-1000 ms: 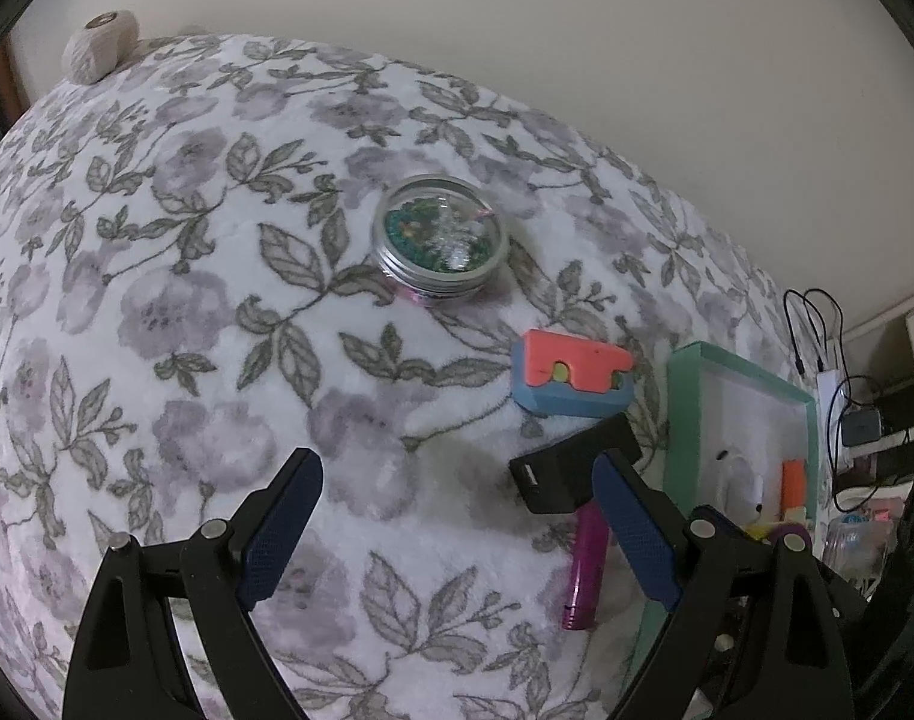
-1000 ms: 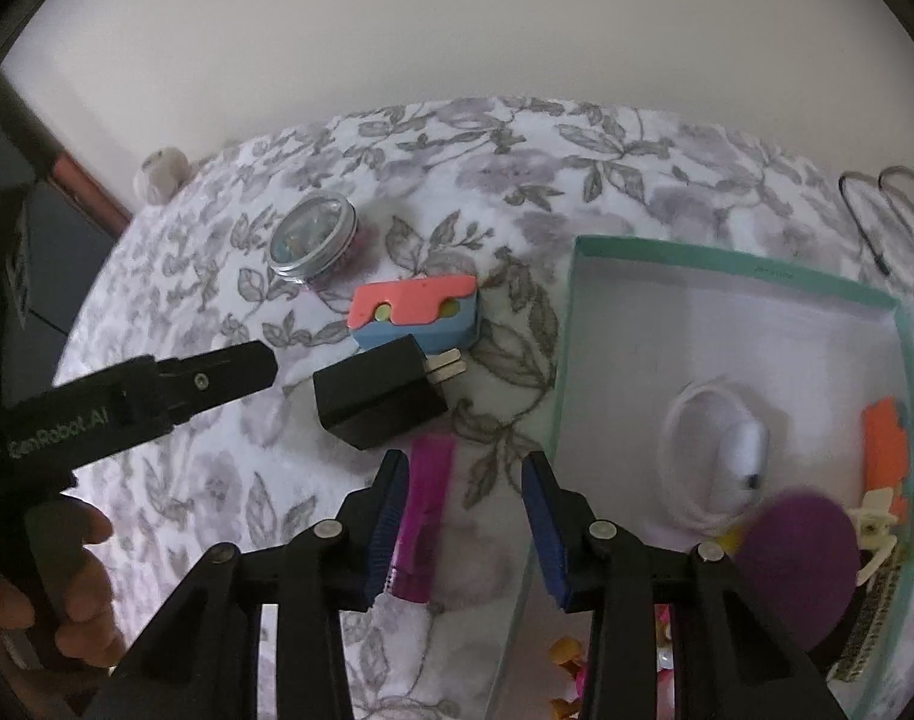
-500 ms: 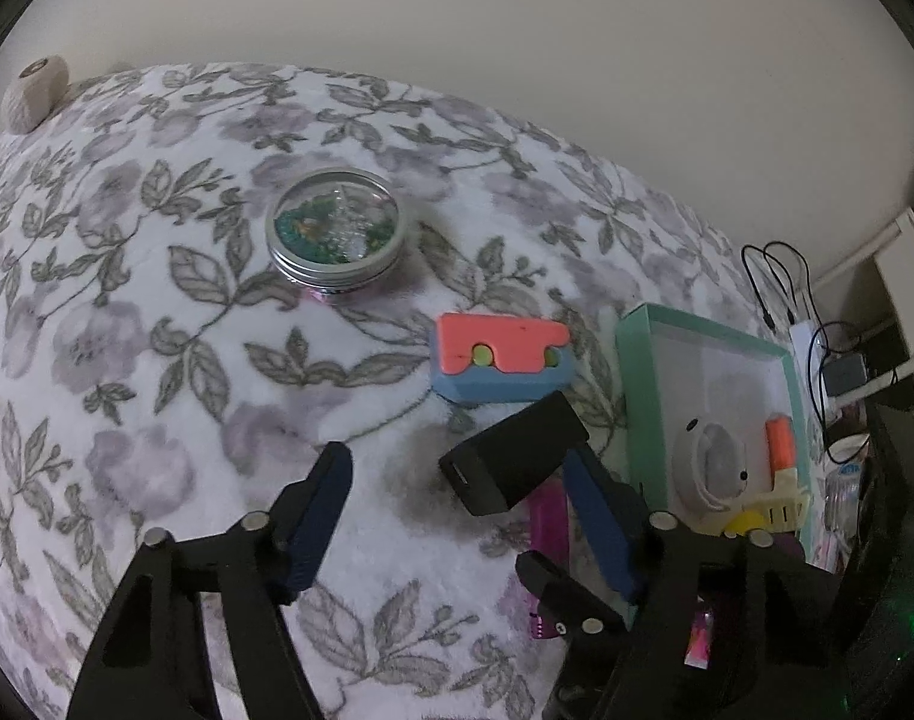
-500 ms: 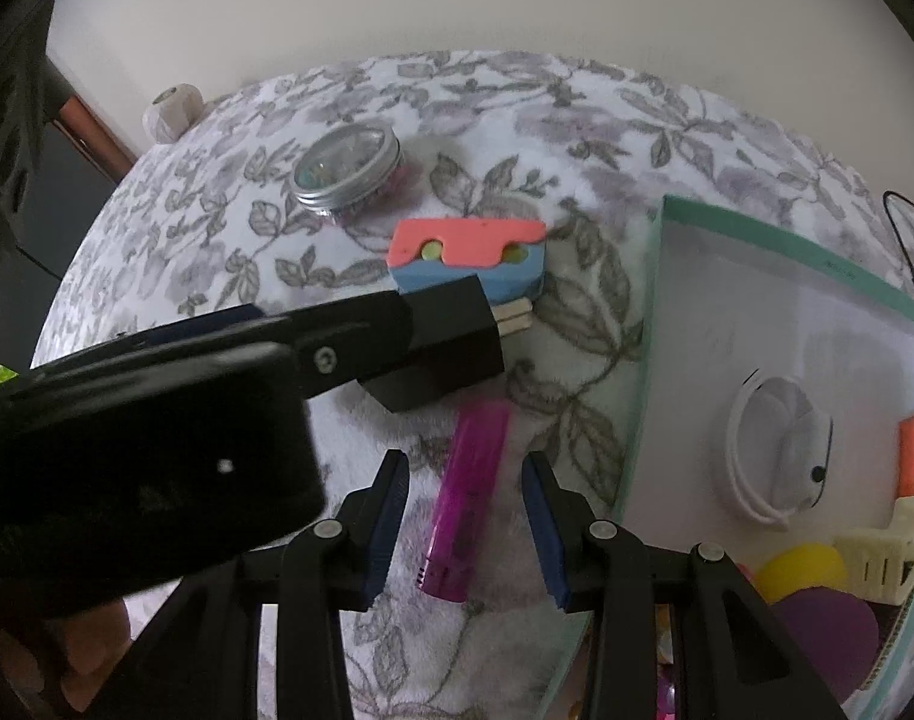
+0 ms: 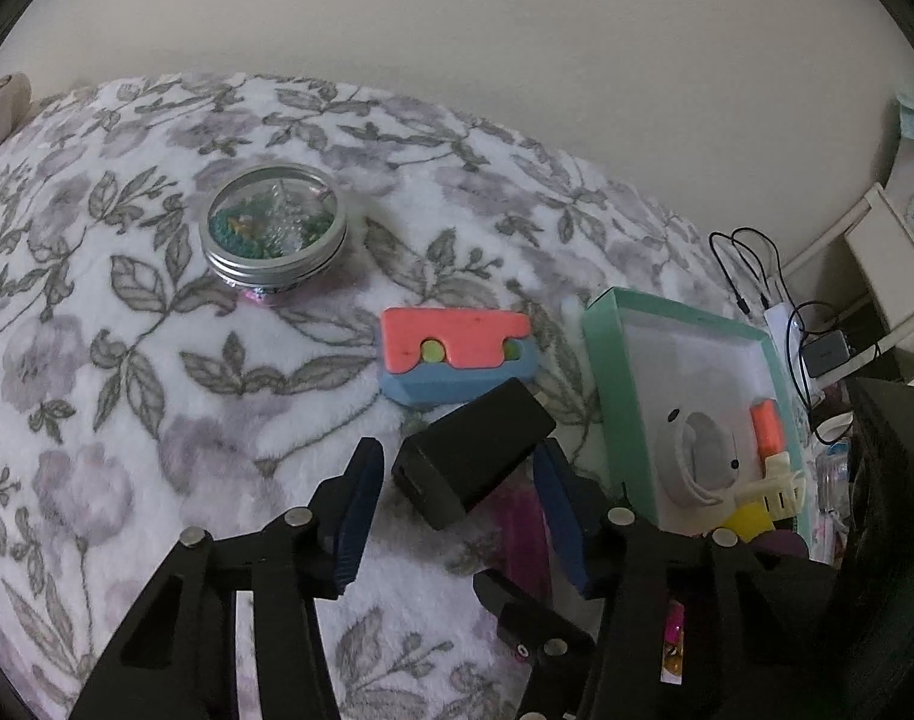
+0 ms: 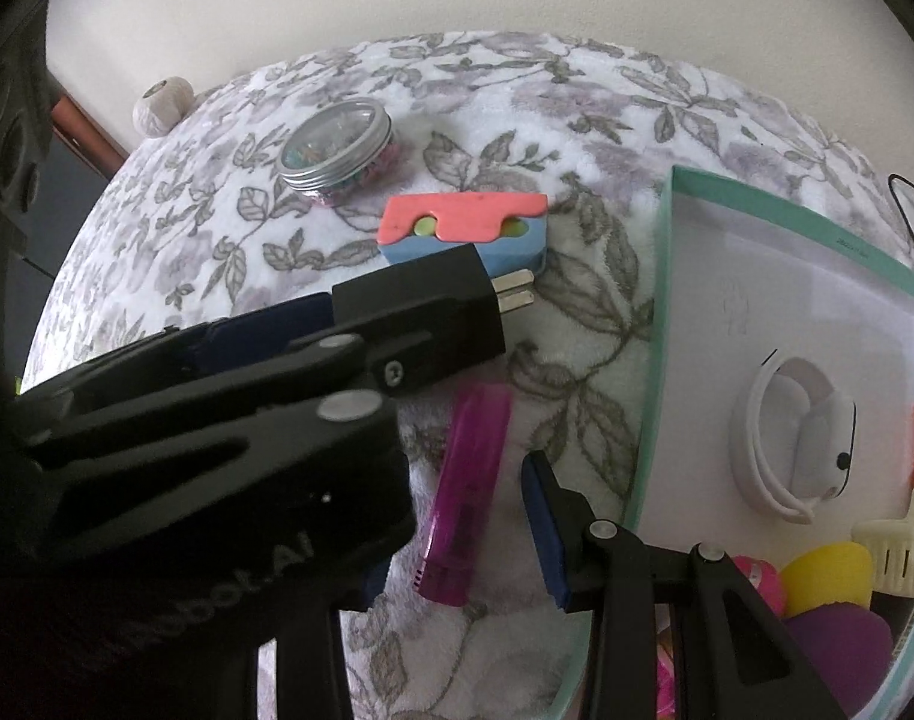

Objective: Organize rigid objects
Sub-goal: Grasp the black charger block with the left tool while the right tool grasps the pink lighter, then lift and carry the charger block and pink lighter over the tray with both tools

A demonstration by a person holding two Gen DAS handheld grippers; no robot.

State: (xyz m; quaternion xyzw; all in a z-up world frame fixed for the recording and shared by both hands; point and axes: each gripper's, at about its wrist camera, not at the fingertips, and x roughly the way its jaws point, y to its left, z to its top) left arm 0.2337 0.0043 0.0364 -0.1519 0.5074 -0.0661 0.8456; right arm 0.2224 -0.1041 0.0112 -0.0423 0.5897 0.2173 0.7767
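Two grippers working over the floral blanket (image 5: 126,360). Right gripper (image 6: 457,516) is straddling one magenta lighter (image 6: 466,498), fingers apart, not pressing it. Left gripper (image 5: 457,504) is closing around one black plug adapter (image 5: 475,456), which is lying between its jaws; contact unclear. The left gripper is blocking part of the right view. Beyond: one pink-and-blue block (image 5: 457,354), one round tin (image 5: 273,231). One teal box (image 5: 607,372) is sitting beside them, holding small items.
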